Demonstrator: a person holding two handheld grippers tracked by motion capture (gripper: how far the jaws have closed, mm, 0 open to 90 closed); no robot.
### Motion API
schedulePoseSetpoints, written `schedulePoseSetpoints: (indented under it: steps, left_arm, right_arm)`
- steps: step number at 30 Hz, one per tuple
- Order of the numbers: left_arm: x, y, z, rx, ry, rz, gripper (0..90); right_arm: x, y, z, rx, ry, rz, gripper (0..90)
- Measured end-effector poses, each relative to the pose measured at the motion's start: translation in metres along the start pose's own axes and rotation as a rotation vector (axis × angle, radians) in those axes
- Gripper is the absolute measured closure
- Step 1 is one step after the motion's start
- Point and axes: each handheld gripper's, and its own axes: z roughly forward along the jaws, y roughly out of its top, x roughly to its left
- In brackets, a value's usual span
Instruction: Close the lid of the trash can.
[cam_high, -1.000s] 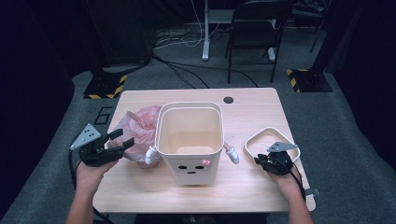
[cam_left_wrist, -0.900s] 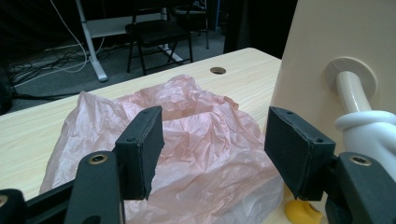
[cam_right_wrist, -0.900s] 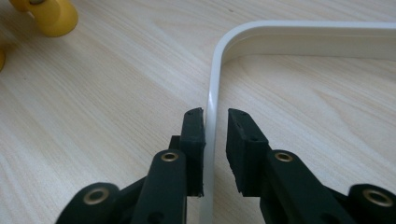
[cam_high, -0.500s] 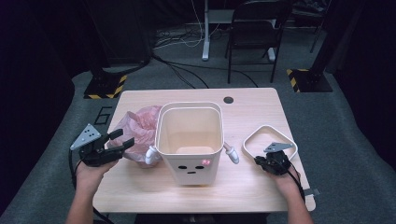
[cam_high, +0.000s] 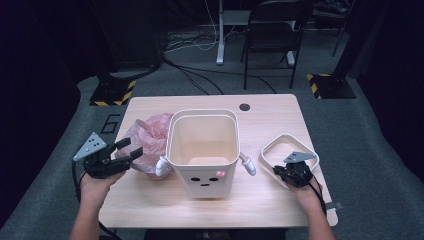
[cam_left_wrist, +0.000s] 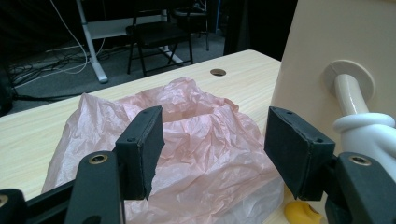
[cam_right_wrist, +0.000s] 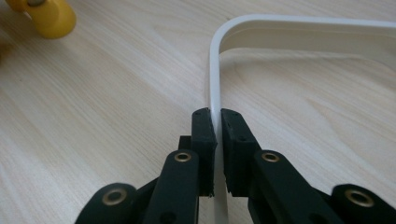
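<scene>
A cream square bin (cam_high: 202, 150) with a drawn face and small white arms stands mid-table. A crumpled pink plastic bag (cam_high: 147, 142) lies against its left side. My left gripper (cam_high: 127, 150) hovers open at the bag's left; in the left gripper view its jaws stand wide over the bag (cam_left_wrist: 201, 140), touching nothing, with the bin's wall (cam_left_wrist: 327, 42) at the right. A white square ring (cam_high: 286, 136) lies flat right of the bin. My right gripper (cam_high: 280, 171) has just been closing and is shut on the ring's near-left rim; the pads (cam_right_wrist: 205, 140) pinch the thin rim (cam_right_wrist: 303, 37).
The wooden table (cam_high: 270, 112) has a dark cable hole at the back. A yellow foot of the bin (cam_right_wrist: 46, 16) shows near the ring, and another (cam_left_wrist: 299, 212) beside the bag. A chair and cables stand on the floor beyond the table.
The right gripper's jaws have closed onto the ring's rim. Both hands have stayed where they were.
</scene>
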Motion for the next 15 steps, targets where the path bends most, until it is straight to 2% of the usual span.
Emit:
schedulePoseSetpoints:
  steps: [15]
  left_arm:
    - [0.0, -0.001, 0.001, 0.006, -0.001, 0.001, 37.2]
  right_arm:
    - [0.005, 0.006, -0.018, -0.087, 0.006, -0.01, 84.0]
